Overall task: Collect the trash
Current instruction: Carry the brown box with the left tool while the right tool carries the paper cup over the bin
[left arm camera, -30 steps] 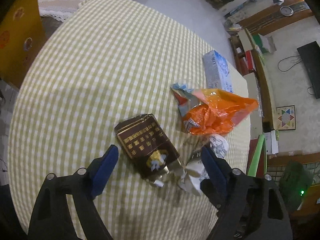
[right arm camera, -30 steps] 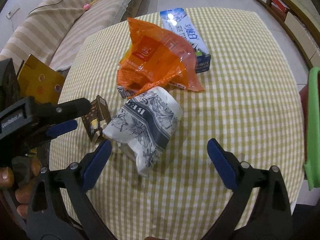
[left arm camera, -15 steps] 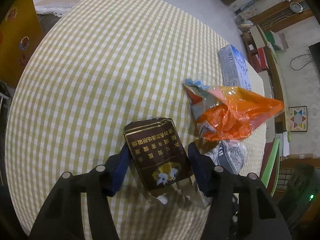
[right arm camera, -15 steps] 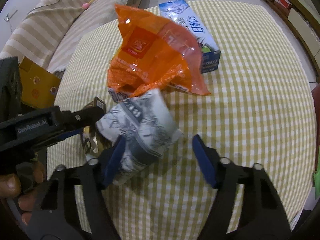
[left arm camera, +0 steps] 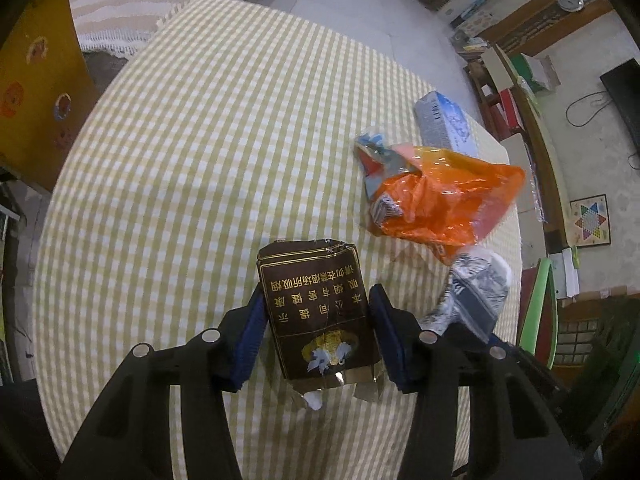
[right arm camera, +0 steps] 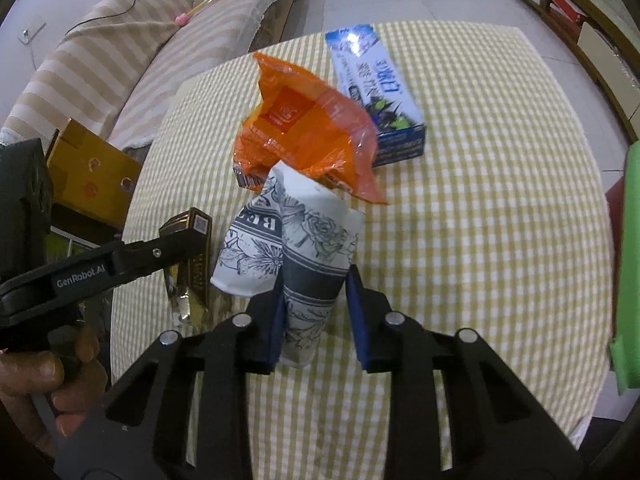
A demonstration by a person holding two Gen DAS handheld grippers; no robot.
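My left gripper [left arm camera: 316, 332] is shut on a dark brown cigarette pack [left arm camera: 316, 312] with gold lettering, held just above the checked tablecloth [left arm camera: 192, 152]. My right gripper [right arm camera: 316, 316] is shut on a crumpled white paper wrapper with a dark floral print [right arm camera: 296, 240], lifted off the cloth. The wrapper also shows in the left wrist view [left arm camera: 472, 292], and the pack in the right wrist view [right arm camera: 192, 264]. An orange plastic bag [right arm camera: 308, 132] and a blue-and-white carton [right arm camera: 376, 92] lie on the table beyond.
The round table's edge [right arm camera: 596, 184] curves close on the right, with a green chair back [right arm camera: 628, 264] beside it. A striped sofa [right arm camera: 120, 60] and a yellow box [right arm camera: 92, 164] stand off to the left. Shelves and floor clutter [left arm camera: 532, 92] lie past the far edge.
Both grippers closed: the left one on the cigarette pack, the right one on the floral paper wrapper. Both items have been lifted slightly off the cloth.
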